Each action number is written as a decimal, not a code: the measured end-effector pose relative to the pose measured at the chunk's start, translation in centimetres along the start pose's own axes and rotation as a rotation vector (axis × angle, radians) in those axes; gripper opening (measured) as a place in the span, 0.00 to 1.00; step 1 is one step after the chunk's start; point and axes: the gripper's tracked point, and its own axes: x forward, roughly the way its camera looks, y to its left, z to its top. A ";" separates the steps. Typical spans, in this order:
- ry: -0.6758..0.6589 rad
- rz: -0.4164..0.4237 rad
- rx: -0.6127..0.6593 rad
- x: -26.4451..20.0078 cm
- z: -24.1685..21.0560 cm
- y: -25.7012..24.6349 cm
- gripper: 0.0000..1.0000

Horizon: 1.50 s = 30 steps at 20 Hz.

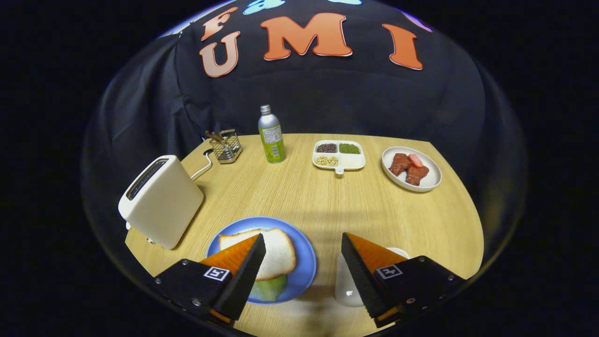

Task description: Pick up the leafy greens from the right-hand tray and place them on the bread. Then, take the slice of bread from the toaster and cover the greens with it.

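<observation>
Gripper view, left to right: toaster (161, 201) far left; blue plate (306, 267) with bread (276, 252) over greens (269, 288), partly behind my left finger (243, 271). My gripper (303, 269) is spread wide, holding nothing. White tray (346, 285) behind right finger.

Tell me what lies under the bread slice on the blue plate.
Leafy greens peek out from beneath the bread slice at its near edge, on the blue plate. Whatever lies further under is covered by the slice and the open gripper's finger.
</observation>
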 end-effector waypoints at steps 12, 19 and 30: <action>-0.289 -0.163 0.004 -10.0 10.1 -9.1 0.98; -0.422 -0.221 0.024 -14.6 13.1 -10.9 0.97; -0.446 -0.201 0.056 -15.7 12.7 -11.3 0.98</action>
